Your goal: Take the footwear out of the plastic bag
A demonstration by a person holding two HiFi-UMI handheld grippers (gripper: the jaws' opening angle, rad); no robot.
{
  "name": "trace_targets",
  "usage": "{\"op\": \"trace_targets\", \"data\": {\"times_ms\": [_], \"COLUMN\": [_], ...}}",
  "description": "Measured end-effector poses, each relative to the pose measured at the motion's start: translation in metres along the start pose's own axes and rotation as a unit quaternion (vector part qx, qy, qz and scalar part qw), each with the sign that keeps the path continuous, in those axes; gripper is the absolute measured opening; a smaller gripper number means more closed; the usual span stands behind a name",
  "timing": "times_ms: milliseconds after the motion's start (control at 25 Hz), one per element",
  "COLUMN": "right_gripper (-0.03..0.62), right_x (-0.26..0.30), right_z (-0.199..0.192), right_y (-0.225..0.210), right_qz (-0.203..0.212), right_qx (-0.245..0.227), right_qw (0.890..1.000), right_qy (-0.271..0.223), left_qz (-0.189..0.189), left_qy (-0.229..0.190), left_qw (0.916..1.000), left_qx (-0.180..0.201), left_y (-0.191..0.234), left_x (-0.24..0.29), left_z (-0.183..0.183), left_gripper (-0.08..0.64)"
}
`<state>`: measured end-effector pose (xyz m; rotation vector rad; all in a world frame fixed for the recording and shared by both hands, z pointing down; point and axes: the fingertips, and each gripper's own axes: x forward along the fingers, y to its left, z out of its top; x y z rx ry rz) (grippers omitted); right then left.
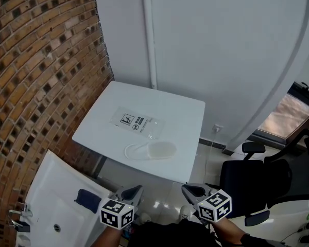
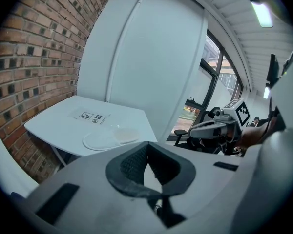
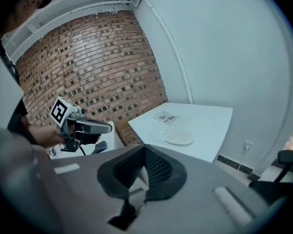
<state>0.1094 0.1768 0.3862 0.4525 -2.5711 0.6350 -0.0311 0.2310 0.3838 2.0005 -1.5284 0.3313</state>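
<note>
A clear plastic bag [image 1: 137, 123] with a printed label lies flat on the white table [image 1: 185, 112]. A white slipper [image 1: 150, 150] rests at the bag's near end, close to the table's front edge; whether it is inside the plastic I cannot tell. The bag [image 2: 93, 116] and slipper [image 2: 110, 138] also show in the left gripper view, and the slipper [image 3: 175, 137] in the right gripper view. My left gripper [image 1: 136, 189] [image 2: 147, 146] and right gripper [image 1: 187, 188] [image 3: 144, 149] hover side by side short of the table, both shut and empty, pointing towards it.
A brick wall [image 1: 36, 76] runs along the left. A white basin unit [image 1: 51, 199] holding a dark blue item [image 1: 87, 199] stands at lower left. A black office chair [image 1: 252, 181] is at the right. A white wall with a pipe [image 1: 150, 35] backs the table.
</note>
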Motion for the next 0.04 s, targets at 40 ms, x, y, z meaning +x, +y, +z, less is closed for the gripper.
{"op": "trace_targets", "data": {"times_ms": [40], "right_gripper": [0.000], "right_x": [0.0001], "right_z": [-0.0008], "right_y": [-0.0002], "right_qz": [0.000], "right_qx": [0.000], "right_qw": [1.000], "right_qy": [0.000], "left_qz": [0.001], "left_qy": [0.000], "left_qw": [1.0000], "left_qx": [0.000], "left_y": [0.0006], "left_x": [-0.0004], "left_z": [-0.0006], "left_gripper": [0.006]}}
